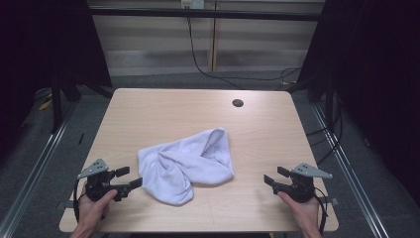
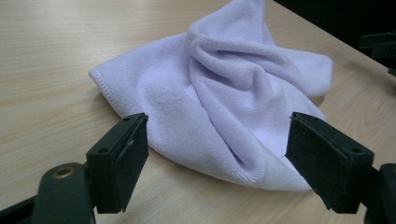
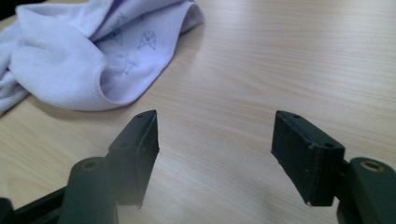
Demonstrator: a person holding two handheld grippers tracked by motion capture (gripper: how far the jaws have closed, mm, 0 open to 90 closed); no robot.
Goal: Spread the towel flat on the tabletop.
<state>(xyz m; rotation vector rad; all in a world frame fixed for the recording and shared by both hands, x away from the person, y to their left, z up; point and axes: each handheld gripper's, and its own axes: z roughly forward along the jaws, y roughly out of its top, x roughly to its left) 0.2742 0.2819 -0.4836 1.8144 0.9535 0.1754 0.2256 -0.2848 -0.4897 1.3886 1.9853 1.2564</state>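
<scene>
A crumpled white cloth [image 1: 188, 161] lies in the middle of the wooden table [image 1: 163, 111]. My left gripper [image 1: 130, 178] rests near the table's front left, open, its jaws pointing right at the cloth's near end and just short of it. In the left gripper view the cloth [image 2: 224, 93] bunches up just beyond the open left gripper [image 2: 217, 158]. My right gripper [image 1: 272, 177] sits at the front right, open, pointing left toward the cloth with bare table between. In the right gripper view the cloth [image 3: 79, 51], printed with small figures, lies at the upper left, apart from the open right gripper [image 3: 217, 144].
A dark round hole [image 1: 237, 103] sits in the tabletop near the far edge. Metal rails [image 1: 39, 158] run along the floor on both sides of the table. A black cable [image 1: 198, 59] hangs behind the table. Another dark gripper part [image 2: 380, 46] shows at the right edge.
</scene>
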